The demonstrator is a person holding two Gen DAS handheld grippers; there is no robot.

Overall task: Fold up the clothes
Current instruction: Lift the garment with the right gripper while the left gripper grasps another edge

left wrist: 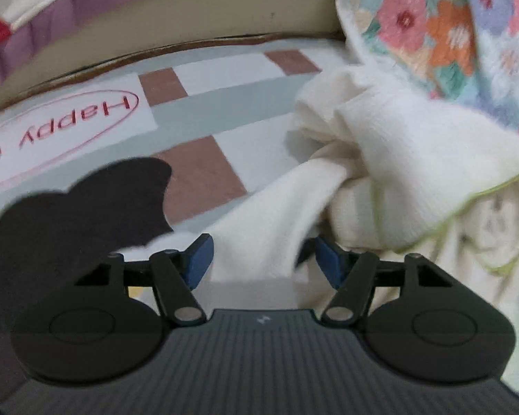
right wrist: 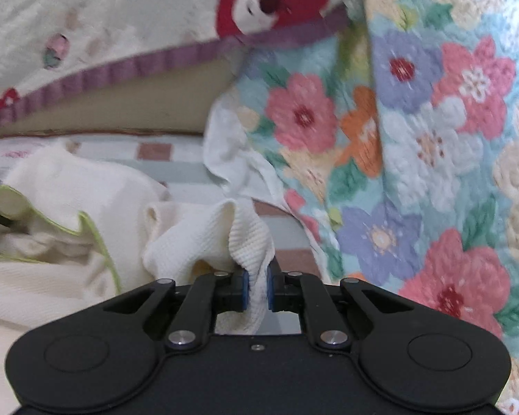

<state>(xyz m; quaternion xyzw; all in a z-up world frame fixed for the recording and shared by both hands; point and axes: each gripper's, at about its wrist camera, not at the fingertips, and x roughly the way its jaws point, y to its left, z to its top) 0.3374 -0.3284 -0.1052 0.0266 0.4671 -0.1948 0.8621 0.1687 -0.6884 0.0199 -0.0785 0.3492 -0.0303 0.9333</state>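
Observation:
A cream waffle-knit garment (left wrist: 380,159) with a lime-green trimmed edge lies bunched on the checked bed sheet (left wrist: 225,110). My left gripper (left wrist: 263,259) is open, its blue pads wide apart, and a strip of the cream cloth runs between them without being pinched. In the right wrist view the same garment (right wrist: 86,207) spreads to the left, and my right gripper (right wrist: 257,288) is shut on a raised fold of it (right wrist: 249,242). A dark cloth (left wrist: 86,207) lies at the left, just ahead of my left gripper.
A floral quilt (right wrist: 432,138) hangs down on the right of both views, close to the garment. A cream pillow with red bear prints and a purple frill (right wrist: 121,34) sits at the back. The sheet has a "Happy" oval print (left wrist: 69,128).

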